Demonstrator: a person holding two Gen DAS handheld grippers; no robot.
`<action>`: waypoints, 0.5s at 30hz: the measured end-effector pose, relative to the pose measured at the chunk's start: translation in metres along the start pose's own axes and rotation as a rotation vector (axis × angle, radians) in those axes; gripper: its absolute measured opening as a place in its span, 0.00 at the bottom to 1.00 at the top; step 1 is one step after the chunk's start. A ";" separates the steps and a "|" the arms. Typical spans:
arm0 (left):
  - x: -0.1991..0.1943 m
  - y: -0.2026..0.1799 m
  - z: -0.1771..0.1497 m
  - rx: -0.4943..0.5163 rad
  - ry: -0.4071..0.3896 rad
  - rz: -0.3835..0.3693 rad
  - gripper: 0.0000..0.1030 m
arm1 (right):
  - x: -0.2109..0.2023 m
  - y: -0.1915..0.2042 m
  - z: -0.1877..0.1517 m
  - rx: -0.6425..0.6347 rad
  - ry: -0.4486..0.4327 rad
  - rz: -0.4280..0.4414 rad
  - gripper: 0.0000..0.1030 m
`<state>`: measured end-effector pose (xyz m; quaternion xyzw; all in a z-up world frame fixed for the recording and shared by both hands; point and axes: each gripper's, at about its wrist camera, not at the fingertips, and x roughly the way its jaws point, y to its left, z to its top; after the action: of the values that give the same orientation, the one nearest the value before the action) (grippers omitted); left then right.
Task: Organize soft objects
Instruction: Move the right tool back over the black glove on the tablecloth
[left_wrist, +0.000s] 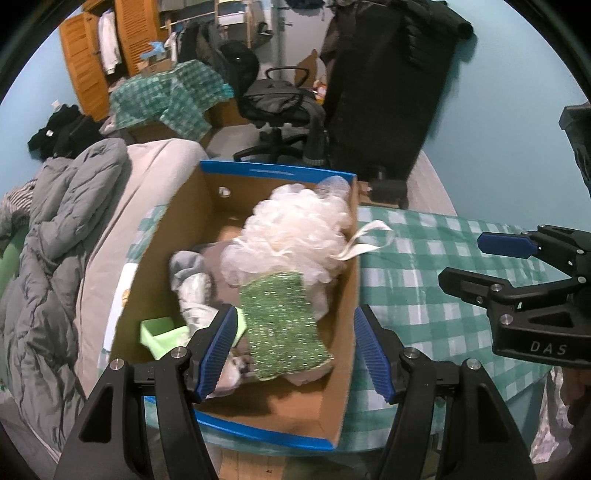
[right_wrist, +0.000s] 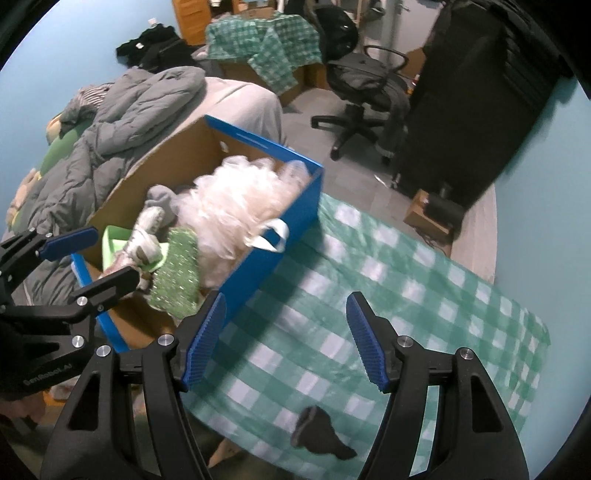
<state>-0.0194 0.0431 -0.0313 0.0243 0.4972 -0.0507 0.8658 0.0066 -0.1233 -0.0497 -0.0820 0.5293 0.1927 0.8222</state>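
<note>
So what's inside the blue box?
Inside the blue box are a fluffy white bath pouf, a sparkly green cloth, a grey sock and a light green thing. Whatever lies beneath them is covered.

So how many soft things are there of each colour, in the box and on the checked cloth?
White: 1, the puffy bath sponge in the box.
Green: 2, the sparkly scrub pad and the plain green cloth.
Grey: 1, the rolled sock.
Dark: 1, the sock on the checked cloth.
Total: 5 that I can see; more may be underneath.
</note>
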 end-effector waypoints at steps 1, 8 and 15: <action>0.001 -0.004 0.001 0.007 0.001 -0.005 0.65 | -0.001 -0.004 -0.003 0.007 0.003 -0.005 0.66; 0.004 -0.031 0.003 0.056 0.005 -0.045 0.65 | -0.006 -0.028 -0.024 0.050 0.024 -0.041 0.66; 0.009 -0.056 -0.001 0.096 0.019 -0.072 0.65 | -0.010 -0.045 -0.041 0.083 0.043 -0.066 0.67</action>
<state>-0.0221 -0.0130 -0.0387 0.0483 0.5029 -0.1055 0.8565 -0.0127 -0.1807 -0.0615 -0.0694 0.5512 0.1417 0.8193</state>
